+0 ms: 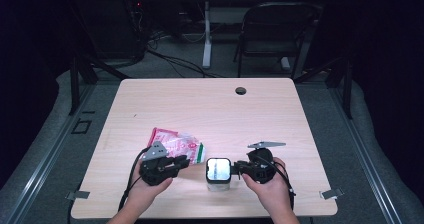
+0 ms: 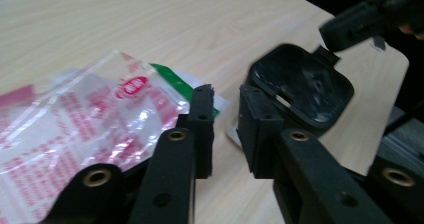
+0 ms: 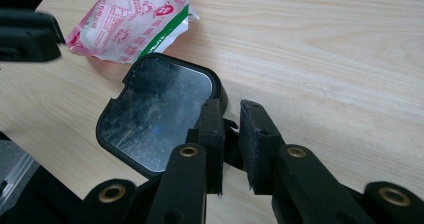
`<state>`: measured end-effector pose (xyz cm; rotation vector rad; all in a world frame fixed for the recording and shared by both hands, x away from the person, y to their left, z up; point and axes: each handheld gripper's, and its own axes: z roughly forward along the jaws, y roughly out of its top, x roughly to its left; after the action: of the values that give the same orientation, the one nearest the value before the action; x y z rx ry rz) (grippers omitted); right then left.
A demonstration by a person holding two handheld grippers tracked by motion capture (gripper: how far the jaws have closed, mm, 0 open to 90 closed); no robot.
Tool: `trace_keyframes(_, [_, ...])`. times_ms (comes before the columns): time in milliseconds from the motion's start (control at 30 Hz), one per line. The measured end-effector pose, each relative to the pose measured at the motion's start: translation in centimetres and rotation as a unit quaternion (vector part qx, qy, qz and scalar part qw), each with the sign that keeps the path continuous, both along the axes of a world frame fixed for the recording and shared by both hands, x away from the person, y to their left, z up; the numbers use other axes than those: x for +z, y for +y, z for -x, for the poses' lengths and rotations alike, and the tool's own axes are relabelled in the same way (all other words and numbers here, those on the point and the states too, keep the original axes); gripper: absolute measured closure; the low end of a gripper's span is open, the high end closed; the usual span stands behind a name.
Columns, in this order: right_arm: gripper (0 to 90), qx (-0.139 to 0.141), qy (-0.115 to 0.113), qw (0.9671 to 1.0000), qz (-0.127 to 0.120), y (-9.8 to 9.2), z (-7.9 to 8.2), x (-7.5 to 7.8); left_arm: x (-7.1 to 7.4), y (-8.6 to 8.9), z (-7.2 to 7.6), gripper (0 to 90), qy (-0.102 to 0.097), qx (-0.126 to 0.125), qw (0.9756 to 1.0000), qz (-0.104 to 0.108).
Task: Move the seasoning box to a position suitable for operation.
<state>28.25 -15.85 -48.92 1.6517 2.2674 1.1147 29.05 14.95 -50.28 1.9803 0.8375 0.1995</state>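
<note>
A small white container with a black-rimmed, glossy lid point(image 1: 218, 170) point(image 2: 300, 84) point(image 3: 155, 109) stands near the table's front edge. My right gripper point(image 1: 235, 170) point(image 3: 231, 109) reaches it from the right, and the lid's small black tab point(image 3: 231, 134) is pinched between its narrow-set jaws. A crumpled clear plastic bag with red print and a green stripe point(image 1: 177, 146) point(image 2: 90, 114) point(image 3: 130, 19) lies left of the container. My left gripper point(image 1: 184, 162) point(image 2: 226, 96) hovers at the bag's near edge, pointing toward the container, its jaws a narrow gap apart with nothing between them.
The pale wooden table point(image 1: 210, 109) has a round cable hole point(image 1: 241, 90) near its far edge. The container stands close to the front edge. Beyond the table stand a black folding chair point(image 1: 275, 29) and a white desk leg point(image 1: 206, 34), with cables on the floor.
</note>
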Motion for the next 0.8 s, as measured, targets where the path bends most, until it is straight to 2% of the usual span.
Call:
trace_keyframes(67, [80.5,0.001,0.003,1.0000,0.000,-0.1,0.0,0.0,-0.3,-0.5,0.2,80.2,0.006,-0.018,0.9998,-0.009])
trace_keyframes(133, [82.0,0.001,0.001,1.0000,-0.007,-0.1,0.0,-0.1,-0.8,-1.4,0.4,86.4,0.014,-0.037,0.9991,-0.017])
trace_keyframes(167, [82.2,0.000,0.000,1.0000,-0.008,-0.1,0.0,-0.1,-0.8,-1.4,0.4,88.9,0.014,-0.037,0.9991,-0.017])
trace_keyframes(267, [82.4,0.000,-0.002,1.0000,-0.009,-0.1,0.1,-0.1,-1.3,-2.4,0.9,90.0,0.024,-0.061,0.9974,-0.033])
trace_keyframes(333, [82.4,0.002,-0.001,1.0000,-0.008,-0.2,0.1,-0.1,-1.6,-2.8,1.1,90.0,0.027,-0.064,0.9967,-0.043])
trace_keyframes(433, [82.4,0.002,-0.002,0.9999,-0.011,-0.2,0.1,-0.2,-2.0,-3.3,1.3,90.0,0.032,-0.070,0.9959,-0.048])
trace_keyframes(500, [82.4,0.002,-0.002,0.9999,-0.011,-0.2,0.1,-0.2,-2.2,-3.8,1.5,90.0,0.034,-0.081,0.9945,-0.057])
trace_keyframes(800, [82.5,0.001,-0.003,0.9999,-0.014,-0.3,0.2,-0.3,-2.4,-4.3,1.6,90.0,0.037,-0.088,0.9936,-0.060])
